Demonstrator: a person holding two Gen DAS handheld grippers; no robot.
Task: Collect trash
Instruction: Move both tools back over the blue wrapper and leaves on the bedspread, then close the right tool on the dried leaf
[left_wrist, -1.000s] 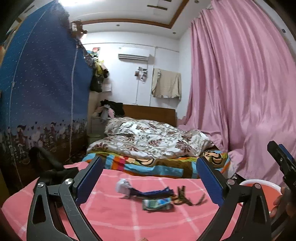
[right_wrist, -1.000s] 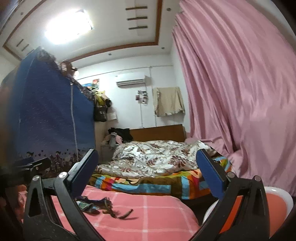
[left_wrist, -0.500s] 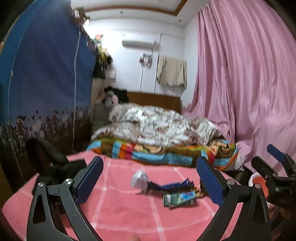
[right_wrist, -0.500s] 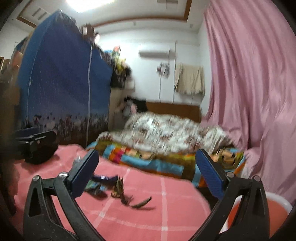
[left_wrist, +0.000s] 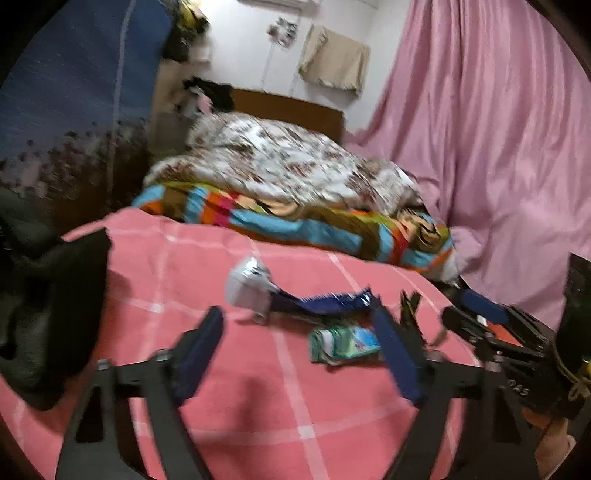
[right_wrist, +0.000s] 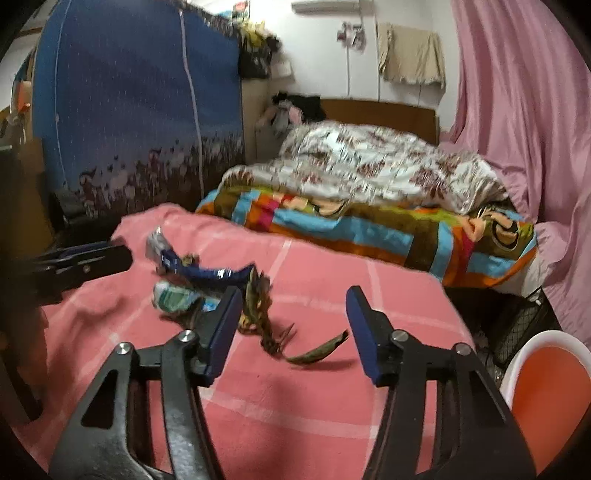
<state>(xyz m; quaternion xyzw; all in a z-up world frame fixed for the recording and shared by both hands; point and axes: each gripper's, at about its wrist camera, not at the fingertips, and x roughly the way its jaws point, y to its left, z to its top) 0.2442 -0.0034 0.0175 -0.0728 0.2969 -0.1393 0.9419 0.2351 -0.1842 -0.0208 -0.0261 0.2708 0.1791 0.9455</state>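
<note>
Left gripper (left_wrist: 299, 350) closing, nothing yet between its blue pads. Right gripper (right_wrist: 291, 328) closing too, empty, angled down toward brown dried banana peel (right_wrist: 258, 310). Beyond on pink checked tablecloth (right_wrist: 314, 398): green-white crumpled wrapper (left_wrist: 343, 343), dark blue foil wrapper (left_wrist: 325, 301). Print unreadable. White-rimmed orange bin (right_wrist: 546, 380) close right, presumably for drop-off.

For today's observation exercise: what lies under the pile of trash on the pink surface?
The trash rests on a pink checked cloth with pale lines. Whatever the cloth covers is hidden, so the surface beneath cannot be identified.
</note>
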